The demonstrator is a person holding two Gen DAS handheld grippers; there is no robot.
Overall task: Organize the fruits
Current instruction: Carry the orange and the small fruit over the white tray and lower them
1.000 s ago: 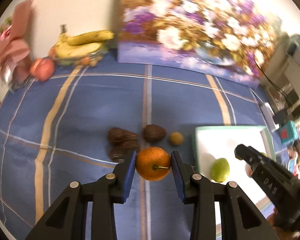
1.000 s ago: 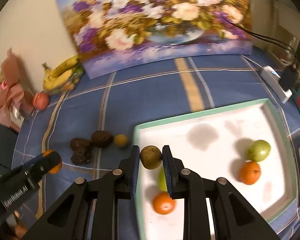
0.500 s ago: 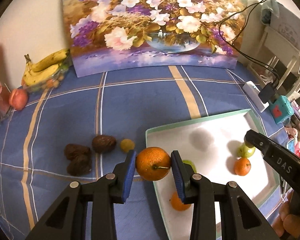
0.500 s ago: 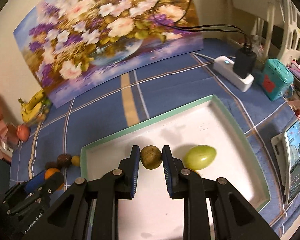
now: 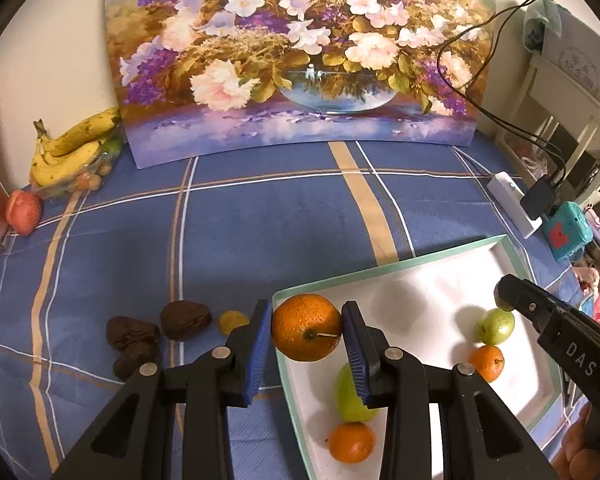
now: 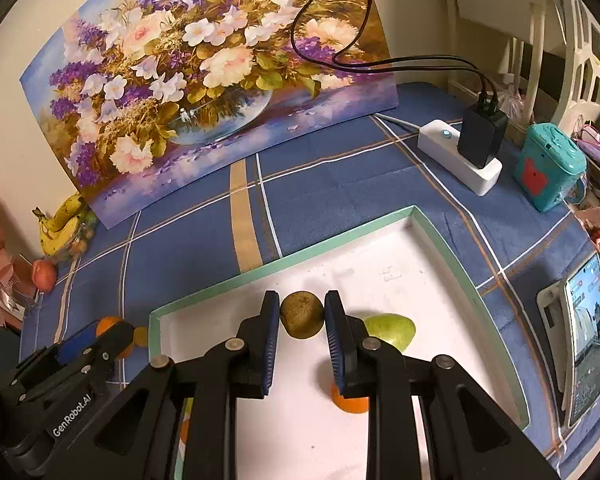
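Note:
My left gripper (image 5: 306,334) is shut on an orange (image 5: 306,327) and holds it over the left rim of the white tray (image 5: 420,258). My right gripper (image 6: 302,318) is shut on a small brown-green fruit (image 6: 302,314) above the tray (image 6: 380,224). In the tray lie two green fruits (image 5: 496,326) (image 5: 350,400) and two small oranges (image 5: 486,362) (image 5: 351,442). On the cloth left of the tray lie three dark brown fruits (image 5: 185,319) and a small yellow fruit (image 5: 232,321). The right gripper also shows at the right of the left wrist view (image 5: 508,296).
A flower painting (image 5: 300,56) leans on the back wall. Bananas (image 5: 70,150) and a red fruit (image 5: 23,212) sit at the back left. A white power strip with charger (image 6: 466,152), a teal box (image 6: 550,166) and a phone (image 6: 588,336) lie to the right.
Both grippers have moved right with their fruit. The left one now holds the orange over the tray's left rim; the right one is further over the tray.

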